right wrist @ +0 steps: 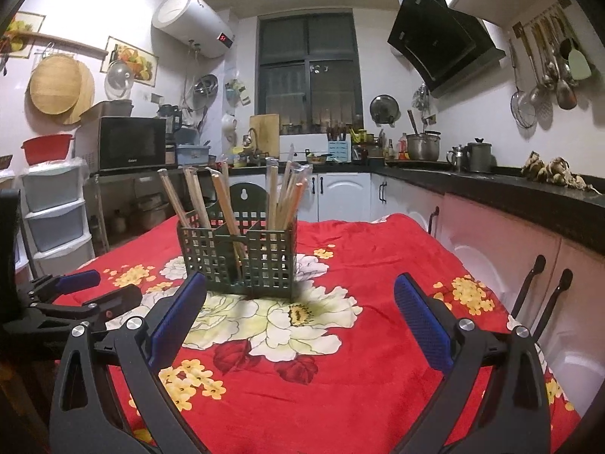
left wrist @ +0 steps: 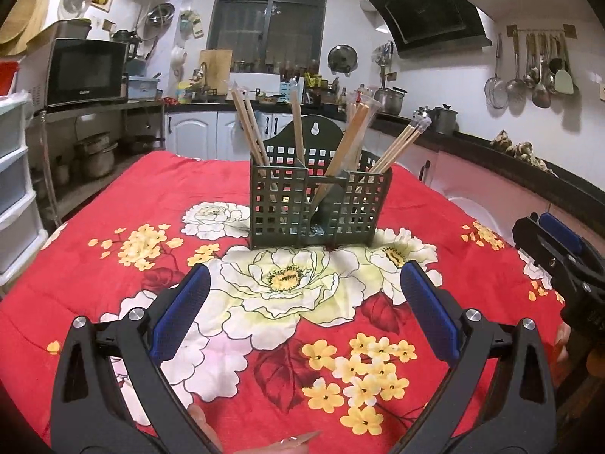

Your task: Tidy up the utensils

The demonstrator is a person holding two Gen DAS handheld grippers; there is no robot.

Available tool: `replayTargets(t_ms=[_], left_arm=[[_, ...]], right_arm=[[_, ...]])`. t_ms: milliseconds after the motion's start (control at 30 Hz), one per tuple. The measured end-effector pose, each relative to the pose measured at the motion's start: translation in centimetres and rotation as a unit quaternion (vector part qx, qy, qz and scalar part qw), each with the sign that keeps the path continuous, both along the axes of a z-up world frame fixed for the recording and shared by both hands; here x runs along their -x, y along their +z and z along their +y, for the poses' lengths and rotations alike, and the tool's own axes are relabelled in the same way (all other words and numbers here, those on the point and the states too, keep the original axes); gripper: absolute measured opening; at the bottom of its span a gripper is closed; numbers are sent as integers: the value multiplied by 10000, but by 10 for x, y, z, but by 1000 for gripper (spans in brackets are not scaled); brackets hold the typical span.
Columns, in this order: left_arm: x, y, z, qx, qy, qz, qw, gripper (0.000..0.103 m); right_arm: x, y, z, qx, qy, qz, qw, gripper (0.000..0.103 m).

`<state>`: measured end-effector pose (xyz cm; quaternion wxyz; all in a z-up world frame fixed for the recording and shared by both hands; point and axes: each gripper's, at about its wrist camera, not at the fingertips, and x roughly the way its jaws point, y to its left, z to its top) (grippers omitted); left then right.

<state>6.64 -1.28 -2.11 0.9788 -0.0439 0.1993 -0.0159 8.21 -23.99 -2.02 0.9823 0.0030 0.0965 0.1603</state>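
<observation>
So I'm looking at a table covered with a red floral cloth (left wrist: pixel 94 272) — big white peonies and little yellow blossoms all over it. It's a home kitchen: dark window (right wrist: pixel 308 68) at the back, a black microwave (left wrist: pixel 85 72) on a metal rack to the left, a black range hood (right wrist: pixel 442 34) upper right, ladles and strainers hanging on a wall rail (left wrist: pixel 537 72), pots along the dark countertop (right wrist: pixel 510 189), and a white water heater (right wrist: pixel 193 22) up near the ceiling.

The dark green lattice utensil holder (left wrist: pixel 319 204) stands upright on the cloth near the middle of the table, right at the top edge of the big peony. Its compartments hold wooden chopsticks (left wrist: pixel 249 132), leaning outward at different angles; some of them look wrapped in clear sleeves.

My left gripper (left wrist: pixel 304 302) is spread wide, blue pads (left wrist: pixel 181 314) well apart, nothing between them, hovering above the cloth short of the holder. The right gripper (right wrist: pixel 300 310) is the same — wide apart, empty, pointed at the holder from the other side. In each view I can see the other gripper at the frame edge.
</observation>
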Motion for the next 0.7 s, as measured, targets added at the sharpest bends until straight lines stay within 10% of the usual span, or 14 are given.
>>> replayTargets(t_ms=[700], left_arm=[[2,2,2,20,15,-73,10000,93]], right_arm=[[-1,-1,-1,10,2,12,10000,97]])
